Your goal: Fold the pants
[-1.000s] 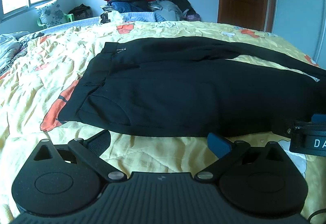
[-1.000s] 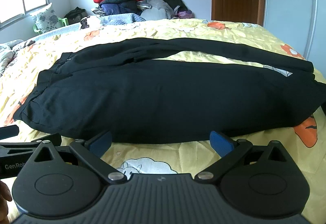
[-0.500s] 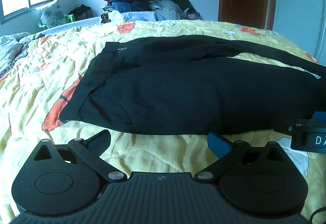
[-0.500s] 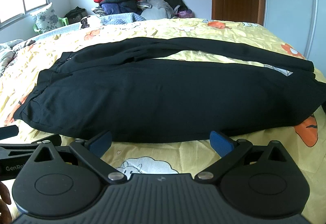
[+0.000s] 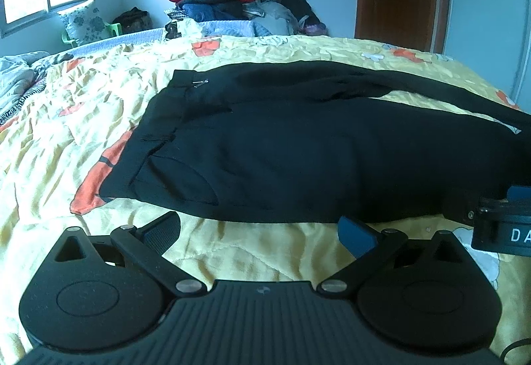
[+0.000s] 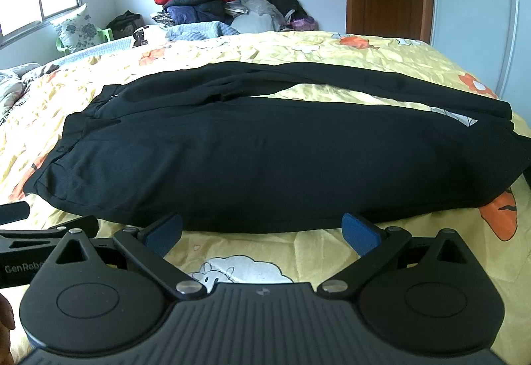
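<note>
So the black pants (image 6: pixel 265 159) are laid out flat across the yellow bedspread (image 5: pixel 83 119), waistband off to my left, cuffs off to my right. The two legs are splayed a bit, with a wedge of yellow showing between them toward the cuff end, so no fold has gone in yet as far as I can tell.

My left gripper (image 5: pixel 260 232) sits spread wide just short of the near edge of the fabric, closer to the waist and hip area. My right gripper (image 6: pixel 262 232) is the same deal, fingers wide apart and holding nothing, parked in front of the near leg around mid-length. Neither one is touching cloth.

I'd call this the approach before the first fold. Next I figure each gripper has to slide in low, pinch that near hem edge, then both lift together and carry the near leg over onto the far one. Catching only the top layer looks like the risk.
</note>
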A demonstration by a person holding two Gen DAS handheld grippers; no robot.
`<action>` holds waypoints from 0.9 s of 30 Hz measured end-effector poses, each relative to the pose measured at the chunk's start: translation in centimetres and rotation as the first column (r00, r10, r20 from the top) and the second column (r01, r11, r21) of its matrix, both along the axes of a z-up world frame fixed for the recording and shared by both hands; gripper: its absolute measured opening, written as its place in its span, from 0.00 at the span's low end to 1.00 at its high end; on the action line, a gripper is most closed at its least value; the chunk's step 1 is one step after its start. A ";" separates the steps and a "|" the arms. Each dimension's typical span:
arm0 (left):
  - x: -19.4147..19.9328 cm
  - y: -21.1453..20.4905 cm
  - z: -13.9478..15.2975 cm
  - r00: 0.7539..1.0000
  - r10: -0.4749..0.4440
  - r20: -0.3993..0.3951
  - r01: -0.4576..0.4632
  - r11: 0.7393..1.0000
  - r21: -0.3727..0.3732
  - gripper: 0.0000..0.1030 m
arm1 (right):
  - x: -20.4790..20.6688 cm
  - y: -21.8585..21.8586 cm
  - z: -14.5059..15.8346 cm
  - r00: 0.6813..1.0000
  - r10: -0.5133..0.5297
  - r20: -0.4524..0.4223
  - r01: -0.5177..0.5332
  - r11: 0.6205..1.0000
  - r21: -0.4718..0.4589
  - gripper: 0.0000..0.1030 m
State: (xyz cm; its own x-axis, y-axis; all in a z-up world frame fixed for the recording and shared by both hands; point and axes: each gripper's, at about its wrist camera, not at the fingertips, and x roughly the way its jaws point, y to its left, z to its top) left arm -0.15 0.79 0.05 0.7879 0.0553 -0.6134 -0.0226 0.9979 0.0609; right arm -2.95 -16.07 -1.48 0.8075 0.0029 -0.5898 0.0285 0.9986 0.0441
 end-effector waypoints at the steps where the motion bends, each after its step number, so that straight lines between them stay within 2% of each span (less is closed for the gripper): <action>1: 0.0 0.1 0.1 1.000 0.004 0.002 -0.004 1.000 0.005 1.00 | 0.0 0.0 0.0 1.000 0.001 0.000 -0.001 1.000 0.000 1.00; 7: 0.3 0.8 0.2 1.000 0.030 0.005 -0.030 0.999 0.018 1.00 | -0.4 0.5 0.9 0.999 0.035 0.018 -0.035 0.999 0.003 1.00; 18: 1.9 2.6 0.2 0.996 0.088 0.004 -0.088 0.996 0.031 1.00 | 1.5 2.7 4.0 0.974 0.210 0.081 -0.207 0.977 -0.044 1.00; 20: 2.0 3.1 0.1 0.996 0.094 0.014 -0.094 0.995 0.036 1.00 | 2.4 2.9 4.6 0.955 0.273 0.112 -0.271 0.962 -0.035 1.00; 22: 2.1 3.6 0.0 0.994 0.100 0.032 -0.101 0.994 0.042 1.00 | 3.4 3.2 5.3 0.917 0.362 0.167 -0.360 0.932 -0.046 1.00; 25: 2.5 4.3 -0.5 0.993 0.104 0.056 -0.108 0.992 0.063 1.00 | 5.3 4.3 5.9 0.856 0.473 0.207 -0.451 0.880 -0.149 1.00; 27: 2.8 4.6 -0.8 0.992 0.101 0.070 -0.107 0.991 0.083 1.00 | 7.1 5.0 6.2 0.836 0.512 0.197 -0.473 0.855 -0.212 1.00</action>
State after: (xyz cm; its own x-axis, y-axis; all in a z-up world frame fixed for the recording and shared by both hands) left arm 2.63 5.41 -0.71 0.8134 0.1895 -0.5500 -0.1327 0.9810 0.1418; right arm 4.19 -11.06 4.71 0.8370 0.3663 -0.4065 -0.4611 0.8721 -0.1637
